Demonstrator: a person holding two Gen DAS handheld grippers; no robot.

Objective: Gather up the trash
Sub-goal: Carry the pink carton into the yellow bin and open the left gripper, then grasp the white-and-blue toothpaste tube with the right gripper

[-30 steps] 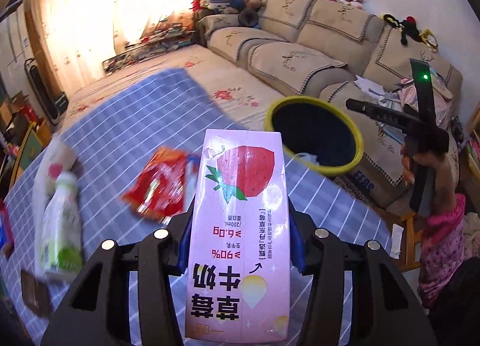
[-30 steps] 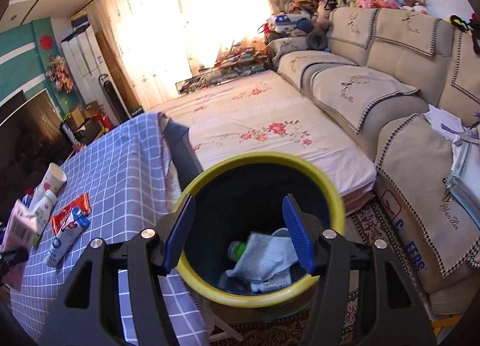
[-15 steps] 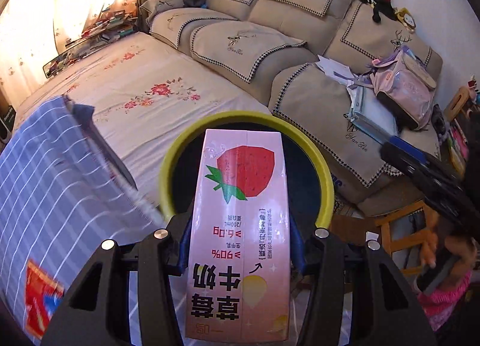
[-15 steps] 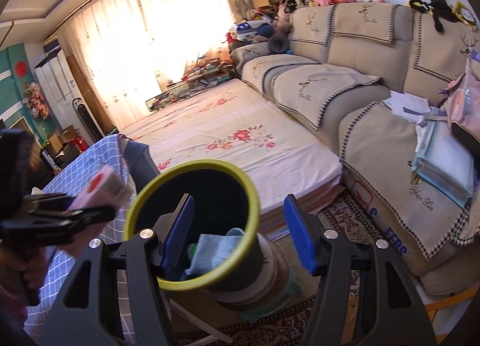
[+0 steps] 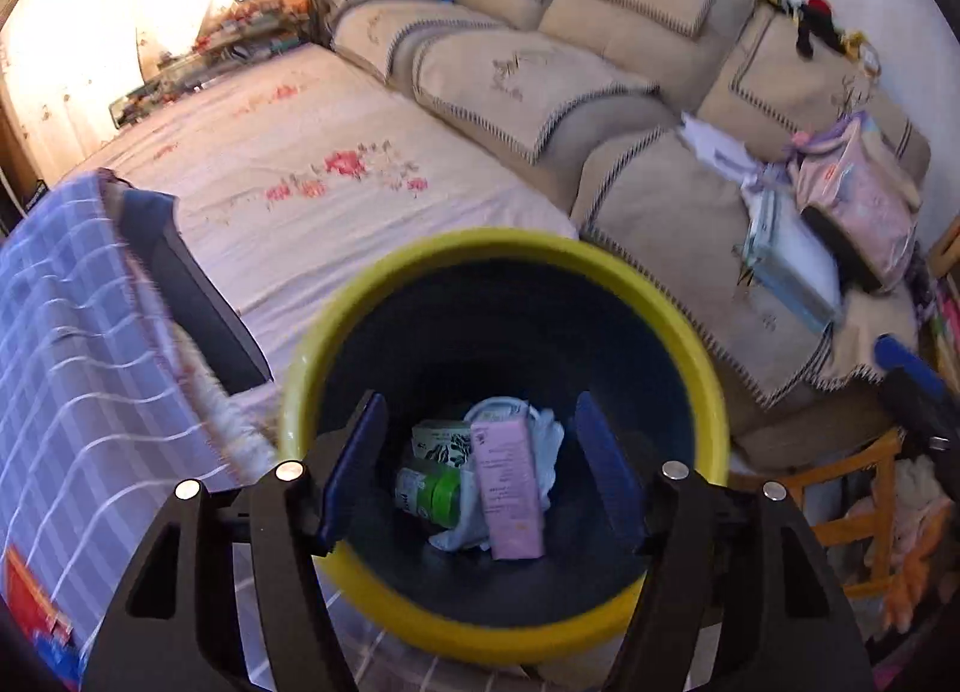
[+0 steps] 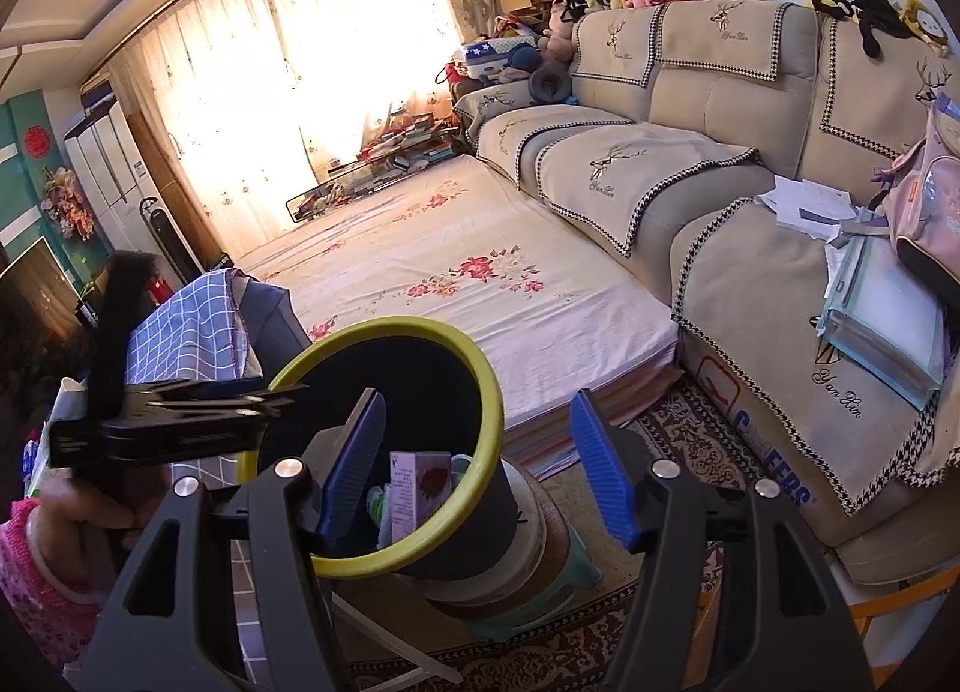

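Observation:
The yellow-rimmed dark bin [image 5: 690,332] stands beside the table. The pink strawberry milk carton [image 5: 507,494] lies inside it, with a green-labelled bottle [image 5: 429,491], a small box [image 5: 441,437] and crumpled tissue [image 5: 546,452]. My left gripper [image 5: 477,464] is open and empty right above the bin mouth. In the right wrist view the bin [image 6: 480,392] shows with the carton [image 6: 417,488] inside, and the left gripper [image 6: 180,413] hangs over its rim. My right gripper [image 6: 474,470] is open and empty, to the right of the bin.
The table with the blue checked cloth [image 5: 72,368] is left of the bin; a red wrapper [image 5: 30,602] lies on it. A floral-sheeted bed [image 6: 456,284] and a beige sofa [image 6: 750,182] lie beyond. A wooden stool [image 5: 852,506] stands at right.
My left gripper opened over the bin and let go of the milk carton, which now lies inside. My right gripper drew back to the right of the bin.

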